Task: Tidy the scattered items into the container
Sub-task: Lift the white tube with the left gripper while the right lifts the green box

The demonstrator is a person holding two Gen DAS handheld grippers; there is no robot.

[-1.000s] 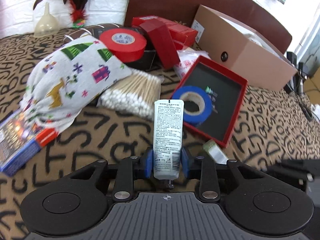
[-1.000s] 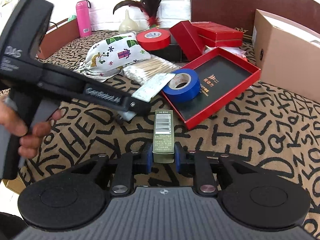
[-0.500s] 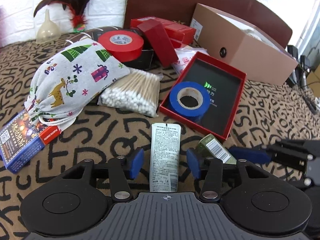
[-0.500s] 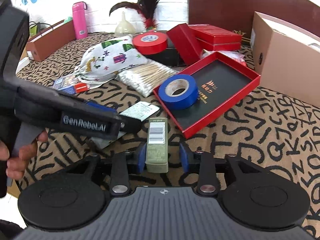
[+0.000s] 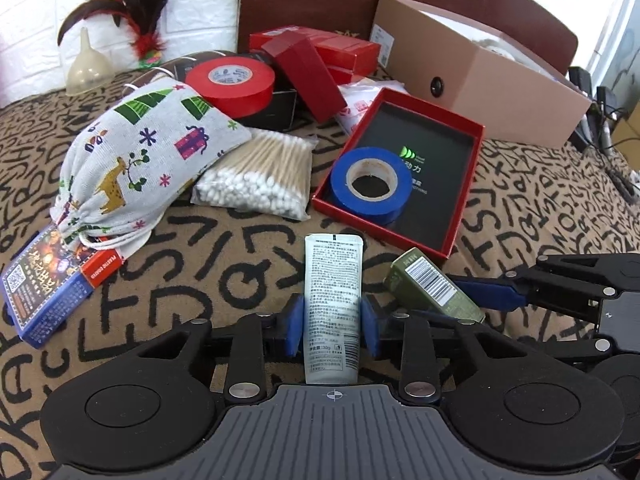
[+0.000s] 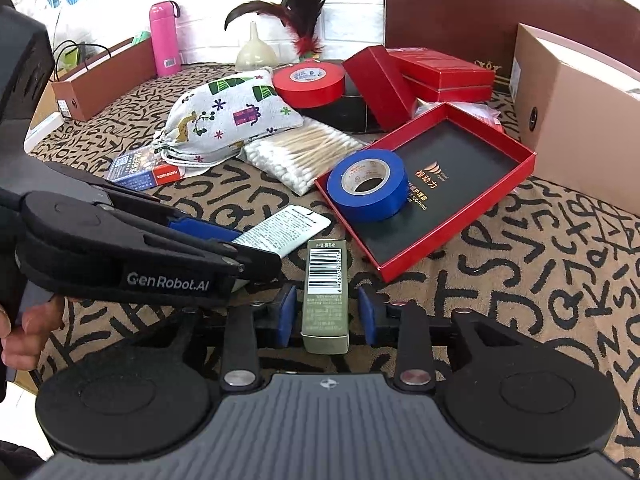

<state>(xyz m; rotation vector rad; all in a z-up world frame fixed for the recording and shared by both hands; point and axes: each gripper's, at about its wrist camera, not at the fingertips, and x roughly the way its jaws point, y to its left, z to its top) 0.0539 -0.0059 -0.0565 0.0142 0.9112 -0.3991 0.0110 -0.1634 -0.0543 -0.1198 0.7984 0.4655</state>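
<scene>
A white tube (image 5: 333, 304) lies on the patterned cloth between the blue pads of my left gripper (image 5: 333, 328). The jaws are closing and the pads touch both of its sides. Between the pads of my right gripper (image 6: 327, 316) lies a small olive box (image 6: 325, 292) with a barcode. These jaws are closing too, with a thin gap on each side. The two grippers are side by side, the left gripper (image 6: 256, 248) just left of the right one. Just beyond them is the shallow red tray (image 6: 460, 236) with a black lining, with a blue tape roll (image 6: 366, 184) in its near corner.
Behind the tube are a bag of cotton swabs (image 5: 260, 172), a printed cloth pouch (image 5: 148, 148), a blue card box (image 5: 44, 280), a red tape roll (image 5: 230, 84) and several red boxes (image 5: 316, 64). A large cardboard box (image 5: 480, 80) stands at the back right.
A second ago both grippers were shut on their items, the tube raised above the cloth. Both then opened, leaving the tube and olive box lying flat. Now both pairs of pads have narrowed around them.
</scene>
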